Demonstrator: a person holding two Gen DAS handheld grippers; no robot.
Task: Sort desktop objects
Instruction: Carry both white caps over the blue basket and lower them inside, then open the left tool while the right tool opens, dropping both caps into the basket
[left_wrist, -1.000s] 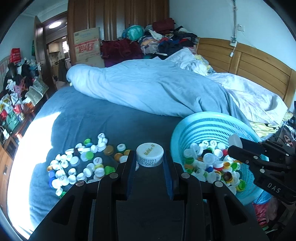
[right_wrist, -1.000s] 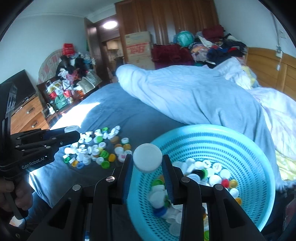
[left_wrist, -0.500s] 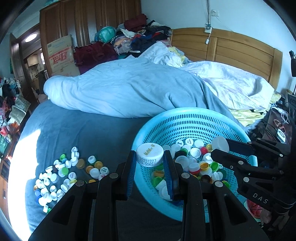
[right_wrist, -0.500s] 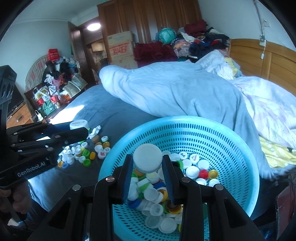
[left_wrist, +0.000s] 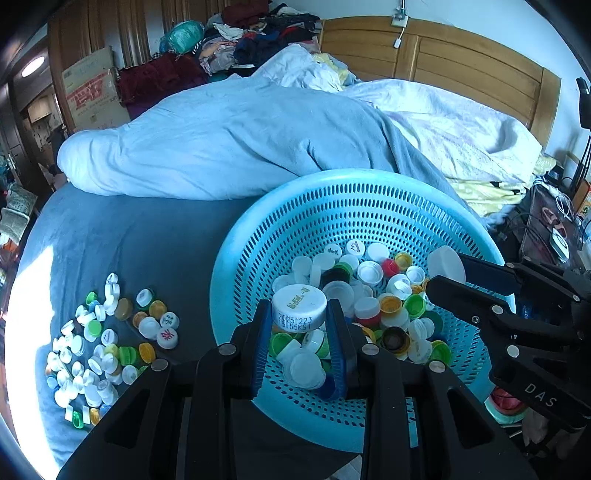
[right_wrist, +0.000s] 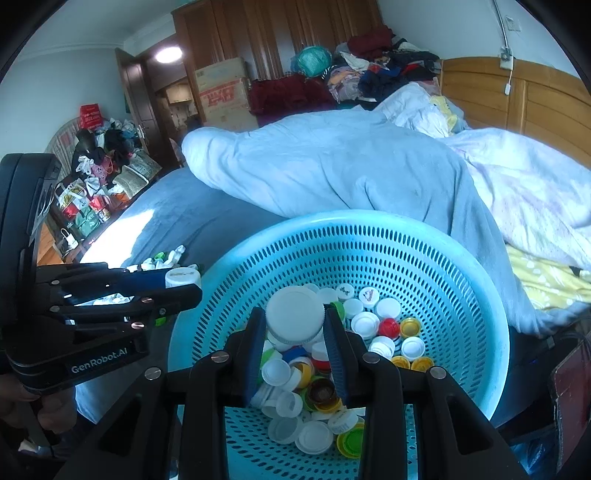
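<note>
My left gripper (left_wrist: 300, 325) clamps a white printed bottle cap (left_wrist: 300, 308) over the turquoise perforated basket (left_wrist: 258, 258); my right gripper (right_wrist: 295, 332) pinches a plain white cap (right_wrist: 294, 314) above the same heap of caps (right_wrist: 373, 325). Loose caps (left_wrist: 103, 343) litter the blue bedsheet (left_wrist: 147, 243) left of the basket, a rumpled duvet (left_wrist: 221, 140) behind.

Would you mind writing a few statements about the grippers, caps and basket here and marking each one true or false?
1. The left gripper holds a white cap printed with a date code. True.
2. The right gripper is open with nothing between its fingers. False: it grips a plain white cap.
3. The blue basket has only white caps in it. False: green, yellow and red ones too.
4. Loose caps lie on the bed beside the basket. True.
</note>
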